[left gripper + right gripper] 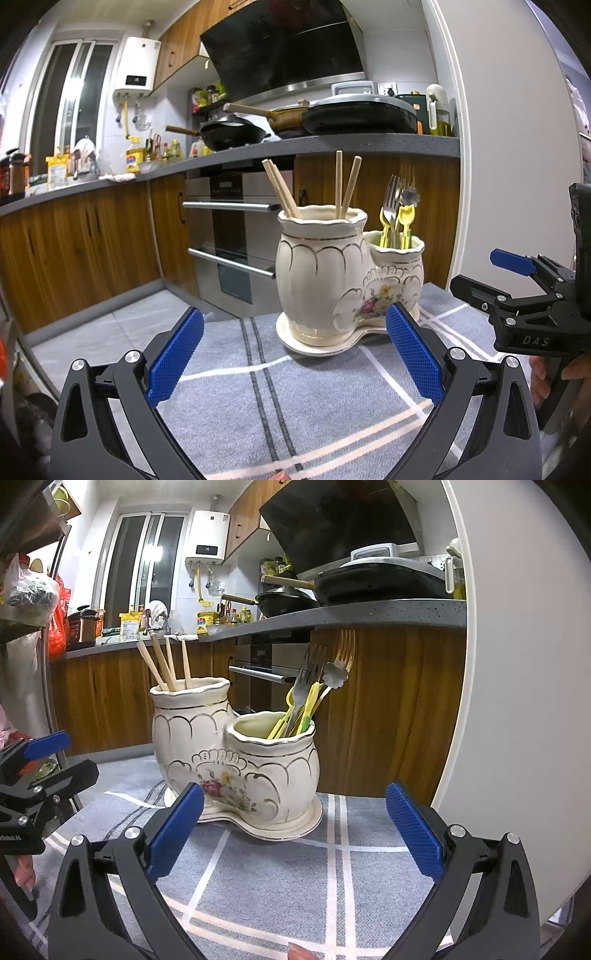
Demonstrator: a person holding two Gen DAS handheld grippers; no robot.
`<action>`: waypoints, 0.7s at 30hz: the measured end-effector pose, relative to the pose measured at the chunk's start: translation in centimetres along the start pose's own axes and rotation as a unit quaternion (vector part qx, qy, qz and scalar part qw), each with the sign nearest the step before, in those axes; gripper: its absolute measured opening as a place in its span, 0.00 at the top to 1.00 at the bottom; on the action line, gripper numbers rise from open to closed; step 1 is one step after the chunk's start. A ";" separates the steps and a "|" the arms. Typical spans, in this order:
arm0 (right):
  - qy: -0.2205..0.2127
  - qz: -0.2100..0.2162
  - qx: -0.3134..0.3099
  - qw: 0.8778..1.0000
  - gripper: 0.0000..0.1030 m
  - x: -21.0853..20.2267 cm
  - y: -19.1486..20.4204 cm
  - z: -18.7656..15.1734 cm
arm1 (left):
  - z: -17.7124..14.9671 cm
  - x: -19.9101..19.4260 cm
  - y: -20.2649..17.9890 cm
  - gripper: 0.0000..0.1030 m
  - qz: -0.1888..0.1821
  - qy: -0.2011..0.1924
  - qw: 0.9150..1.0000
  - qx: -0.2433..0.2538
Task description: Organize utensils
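In the left wrist view, raised letters "DAS" stand on the black plastic body of the right gripper [517, 280]. The white wall-mounted water heater [207, 535] shows "15" on its small dark display.

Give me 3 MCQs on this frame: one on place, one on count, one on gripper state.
1. Where do the forks stand?
A. In the shorter pot of the holder
B. In the taller pot
C. Flat on the cloth

2. How many chopsticks are in the taller pot?
A. Two
B. Four
C. Six

3. How is the left gripper?
A. Shut on a fork
B. Shut on a chopstick
C. Open, holding nothing

Key: 1 A, the forks rise from the shorter pot of the ceramic holder. 2 B, four sticks show above the tall rim in both views. 3 C, its blue pads are wide apart with only the cloth between them.
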State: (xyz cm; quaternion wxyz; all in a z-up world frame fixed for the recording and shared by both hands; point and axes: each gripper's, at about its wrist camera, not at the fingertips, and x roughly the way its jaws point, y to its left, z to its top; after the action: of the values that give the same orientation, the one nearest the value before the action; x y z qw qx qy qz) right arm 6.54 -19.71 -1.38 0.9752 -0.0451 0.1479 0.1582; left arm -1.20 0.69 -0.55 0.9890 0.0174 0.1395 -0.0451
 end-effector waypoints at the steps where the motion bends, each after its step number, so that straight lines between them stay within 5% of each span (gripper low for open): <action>1: 0.000 0.000 0.000 1.000 0.05 -0.1 0.0 0.0 | 0.0 0.1 0.0 0.05 0.000 0.000 1.000 0.000; 21: 0.005 -0.005 -0.001 1.000 0.05 0.0 0.1 -0.1 | 0.0 0.1 0.0 0.05 0.000 0.000 1.000 0.000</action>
State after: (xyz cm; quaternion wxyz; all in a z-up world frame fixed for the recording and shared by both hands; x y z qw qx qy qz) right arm 6.49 -19.59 -1.47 0.9751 -0.0477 0.1526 0.1536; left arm -1.11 0.66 -0.57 0.9890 0.0170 0.1398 -0.0451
